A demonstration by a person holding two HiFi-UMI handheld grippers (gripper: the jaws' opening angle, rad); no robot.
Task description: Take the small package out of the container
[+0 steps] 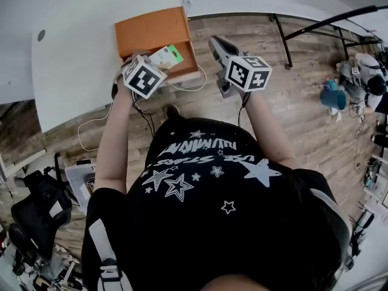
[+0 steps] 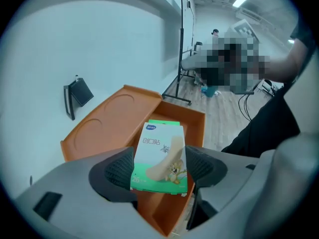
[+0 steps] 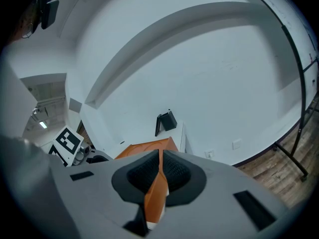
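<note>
Left gripper view: the left gripper (image 2: 158, 172) has its jaws part-open and clamped on the small package (image 2: 159, 156), a green-and-white plaster box. They grip its two side edges near the lower end. The package sits over the open orange container (image 2: 197, 126), apparently clear of the floor.

Right gripper (image 3: 159, 176): the jaws are nearly together, pinching what appears to be the container's orange wall to steady it.

Judgement: lift the package straight up, clear of the rim. Hold the grip firm, because it is low on the box.

Orientation: the printed face is toward the camera. The long axis runs away from the jaws, with the far end toward the container's back wall.
</note>
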